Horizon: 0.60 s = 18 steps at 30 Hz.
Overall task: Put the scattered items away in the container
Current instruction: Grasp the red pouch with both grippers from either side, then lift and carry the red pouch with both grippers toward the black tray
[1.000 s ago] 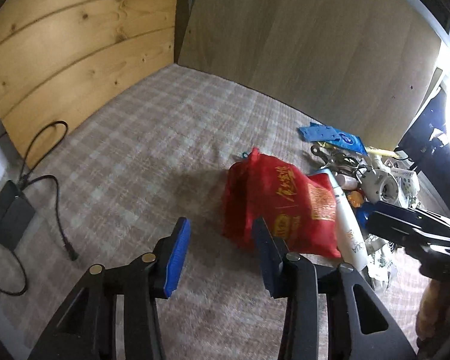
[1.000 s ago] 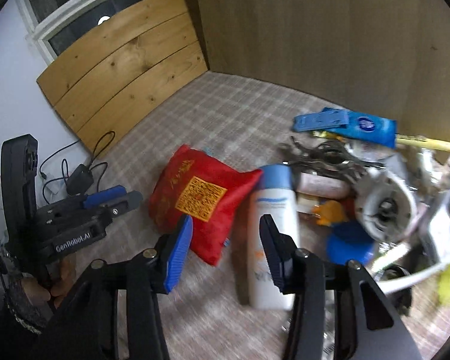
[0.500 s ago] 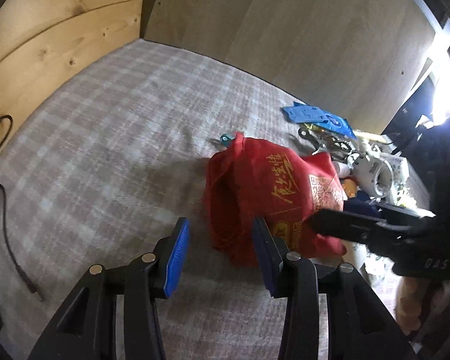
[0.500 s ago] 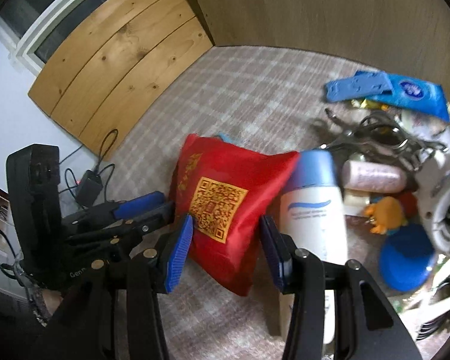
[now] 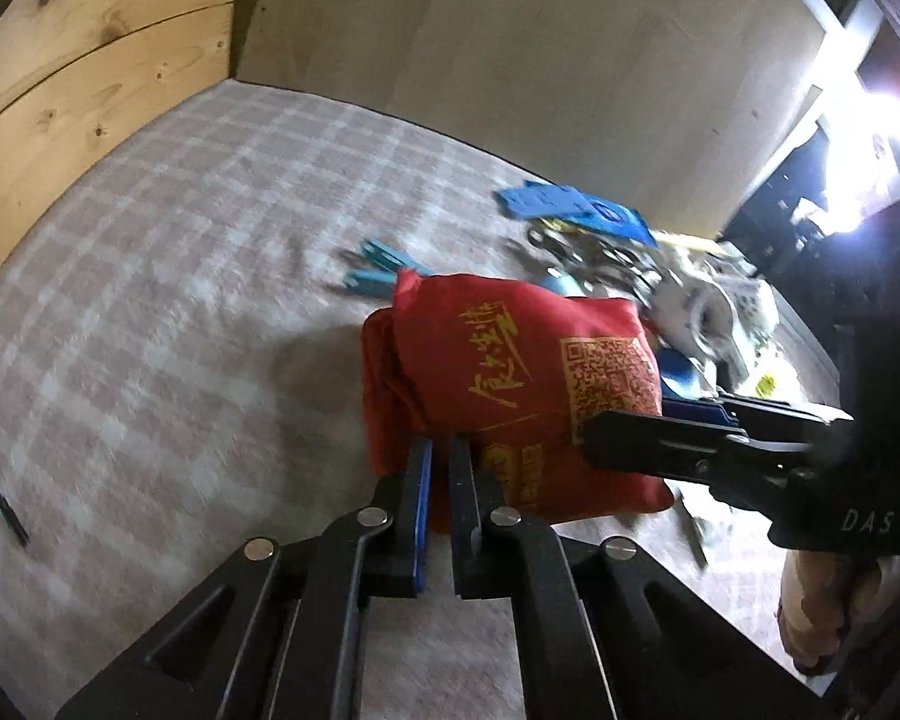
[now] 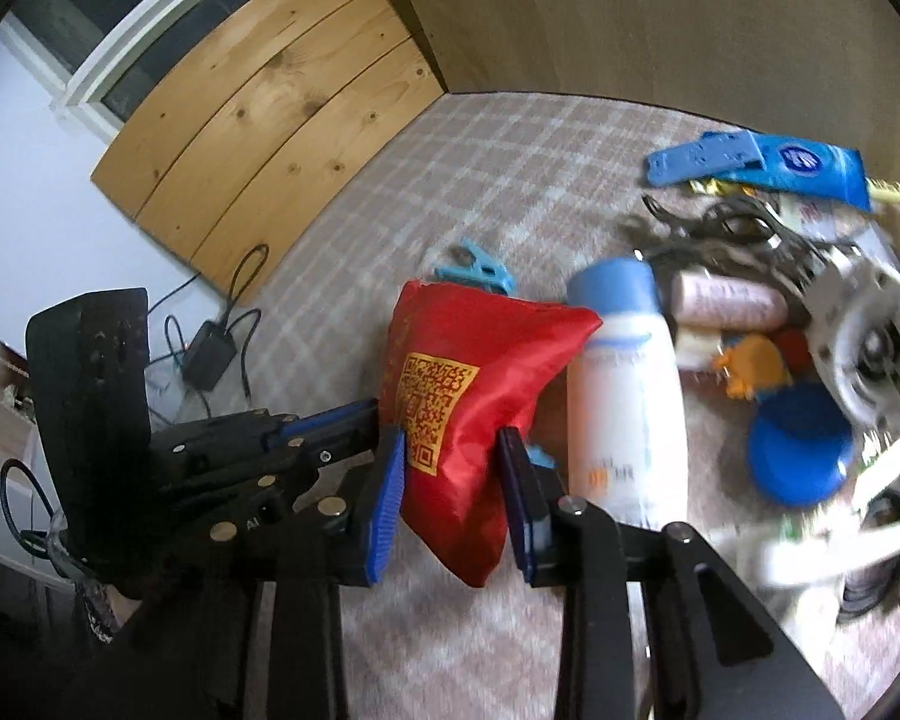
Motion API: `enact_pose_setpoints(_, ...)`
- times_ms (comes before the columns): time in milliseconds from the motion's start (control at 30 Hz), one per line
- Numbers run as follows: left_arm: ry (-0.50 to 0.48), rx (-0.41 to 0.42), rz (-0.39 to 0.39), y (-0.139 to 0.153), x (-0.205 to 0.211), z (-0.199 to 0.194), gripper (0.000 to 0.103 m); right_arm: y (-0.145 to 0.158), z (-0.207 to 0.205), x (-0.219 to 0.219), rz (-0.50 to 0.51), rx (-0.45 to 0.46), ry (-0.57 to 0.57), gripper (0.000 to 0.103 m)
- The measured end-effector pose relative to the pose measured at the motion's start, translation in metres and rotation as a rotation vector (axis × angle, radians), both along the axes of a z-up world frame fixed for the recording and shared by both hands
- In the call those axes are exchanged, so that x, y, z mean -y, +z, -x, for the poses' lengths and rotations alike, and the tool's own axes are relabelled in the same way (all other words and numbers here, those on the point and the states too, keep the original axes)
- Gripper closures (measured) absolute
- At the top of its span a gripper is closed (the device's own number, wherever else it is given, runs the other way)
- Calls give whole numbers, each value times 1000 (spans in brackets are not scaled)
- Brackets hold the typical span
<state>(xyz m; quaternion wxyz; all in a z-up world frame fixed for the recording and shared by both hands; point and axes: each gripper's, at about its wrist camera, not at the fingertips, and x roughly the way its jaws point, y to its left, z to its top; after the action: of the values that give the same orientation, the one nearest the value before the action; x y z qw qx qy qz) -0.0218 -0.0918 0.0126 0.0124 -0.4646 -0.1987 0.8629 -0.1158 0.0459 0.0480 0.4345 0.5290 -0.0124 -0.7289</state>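
Observation:
A red cloth bag (image 5: 510,384) with gold print and a QR code lies on the checked bedcover, also in the right wrist view (image 6: 468,396). My left gripper (image 5: 441,450) is shut on the bag's near left edge. My right gripper (image 6: 450,450) is open, its jaws either side of the bag's near corner. A white bottle with a blue cap (image 6: 624,390) lies just right of the bag. Beyond it sits a pile of small items: blue packets (image 6: 762,165), scissors (image 6: 720,228), a blue lid (image 6: 801,456).
A turquoise clip (image 5: 378,270) lies behind the bag. Wooden boards (image 6: 282,120) lean at the left and a brown panel (image 5: 570,60) stands behind. A black adapter with cables (image 6: 210,354) lies at the far left.
My left gripper has closed on the bag's edge; it was open before. My right gripper has moved left, from over the bottle to astride the bag's corner.

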Motion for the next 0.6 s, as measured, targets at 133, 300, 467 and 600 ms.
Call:
enact_pose_setpoints(133,-19,1,-8,1,-17,-8,102,4,-11,-18,11,13,-20,74)
enact_pose_setpoints(300,-40,-26,-26,15,-38,-16,102,26,-20,-40,32,-22,-39,75)
enact_pose_setpoints(467,-84,-61,-4,35,-64,-21,102,48,-25,-65,47,-60,-78,77)
enact_pose_setpoints(600,-130,-79,1,47,-89,-20,102,64,-30,-93,57,-94,-119,78)
